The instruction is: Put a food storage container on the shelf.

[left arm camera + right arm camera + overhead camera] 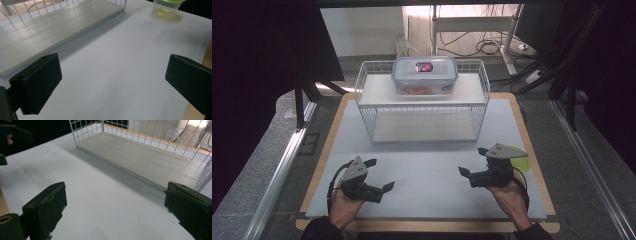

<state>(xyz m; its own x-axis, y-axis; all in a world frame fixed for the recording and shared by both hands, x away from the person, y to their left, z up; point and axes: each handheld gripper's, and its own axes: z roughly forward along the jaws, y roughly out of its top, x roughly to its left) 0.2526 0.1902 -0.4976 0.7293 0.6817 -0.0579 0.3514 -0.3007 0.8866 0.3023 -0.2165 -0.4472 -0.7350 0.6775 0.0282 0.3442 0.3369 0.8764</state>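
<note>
**Two open grippers low over the white worktop**

The left gripper (379, 175) sits near the front left corner of the worktop (432, 175). A hand (343, 205) holds it from the front edge. Its two black jaws stand wide apart and there is nothing between them. In the left gripper view they hang just above the bare white top.

The right gripper (473, 162) sits near the front right corner, held by the other hand (511, 196). Its jaws are wide apart too, with nothing between them. The two grippers point in toward each other across the middle of the worktop, well apart.

A white wire rack (422, 102) stands at the back of the worktop, in the middle. It has a low shelf and a top shelf. A clear box with a lid (425, 75) rests on the top shelf. Something orange lies inside the box.

A small clear cup with a green lid (167, 7) stands near the right edge of the worktop, just behind the right gripper.
</note>
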